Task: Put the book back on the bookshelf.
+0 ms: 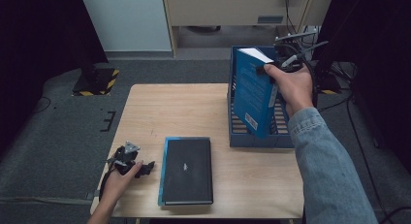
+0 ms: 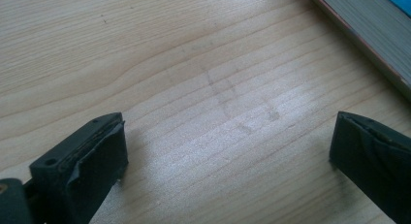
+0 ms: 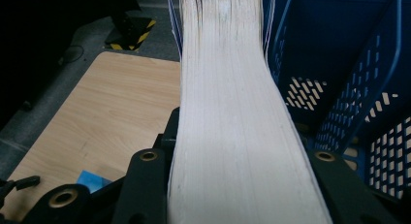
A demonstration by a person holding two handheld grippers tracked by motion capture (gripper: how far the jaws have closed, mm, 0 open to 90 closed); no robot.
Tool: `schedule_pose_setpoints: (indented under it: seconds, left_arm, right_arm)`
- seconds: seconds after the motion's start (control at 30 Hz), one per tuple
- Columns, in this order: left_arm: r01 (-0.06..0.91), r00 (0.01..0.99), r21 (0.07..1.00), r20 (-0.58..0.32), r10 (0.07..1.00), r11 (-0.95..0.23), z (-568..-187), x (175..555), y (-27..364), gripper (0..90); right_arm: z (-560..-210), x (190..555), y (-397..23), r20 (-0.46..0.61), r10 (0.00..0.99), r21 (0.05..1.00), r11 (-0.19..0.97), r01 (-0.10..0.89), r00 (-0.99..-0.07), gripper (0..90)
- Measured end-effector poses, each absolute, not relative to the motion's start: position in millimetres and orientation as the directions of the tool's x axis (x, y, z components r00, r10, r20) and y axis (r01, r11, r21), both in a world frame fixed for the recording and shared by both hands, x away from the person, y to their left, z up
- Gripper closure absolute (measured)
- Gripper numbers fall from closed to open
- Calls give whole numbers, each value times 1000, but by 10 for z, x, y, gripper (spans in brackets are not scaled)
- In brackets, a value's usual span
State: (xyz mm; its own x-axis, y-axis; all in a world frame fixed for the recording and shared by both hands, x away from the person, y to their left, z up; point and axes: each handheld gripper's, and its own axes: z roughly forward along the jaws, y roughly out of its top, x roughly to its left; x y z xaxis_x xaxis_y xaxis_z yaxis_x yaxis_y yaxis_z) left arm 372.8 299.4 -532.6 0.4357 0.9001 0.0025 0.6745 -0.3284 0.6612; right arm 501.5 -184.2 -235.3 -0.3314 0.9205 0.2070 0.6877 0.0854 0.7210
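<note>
1. Right gripper (image 1: 269, 68) is clamped across a blue book (image 1: 252, 95), holding it upright and tilted over the blue crate (image 1: 259, 139), apparently to stand it inside.
2. Left gripper (image 1: 141, 168) rests with jaws apart on the table (image 1: 169, 107), probably waiting beside a black book (image 1: 187, 169) lying flat.

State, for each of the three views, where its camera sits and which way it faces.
High view: above the table's near edge, looking forward and down; both forearms, left hand-held gripper, right hand-held gripper.
Left gripper view: on that gripper, facing the pale wooden table; two open jaws.
Right gripper view: facing the blue paperback book it clamps.
Shared: blue slotted plastic crate, high and right gripper views.
</note>
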Motion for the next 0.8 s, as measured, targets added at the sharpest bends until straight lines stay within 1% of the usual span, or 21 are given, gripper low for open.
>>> schedule_pose_setpoints:
  seconds: [0.3,0.57,0.8]
  left_arm:
    - [674,442,659,3,897,-334,-5324,3722,2994,0]
    - [674,447,657,2,895,-338,-5322,3723,2993,0]
    - [673,450,657,2,893,-340,-5322,3721,2995,0]
  right_arm:
    - [-2366,5076,-1731,204,931,740,56,670,-304,600]
    - [-2369,5122,-1726,200,936,737,51,674,-289,600]
    - [-2440,5198,-1674,198,943,744,34,668,-268,600]
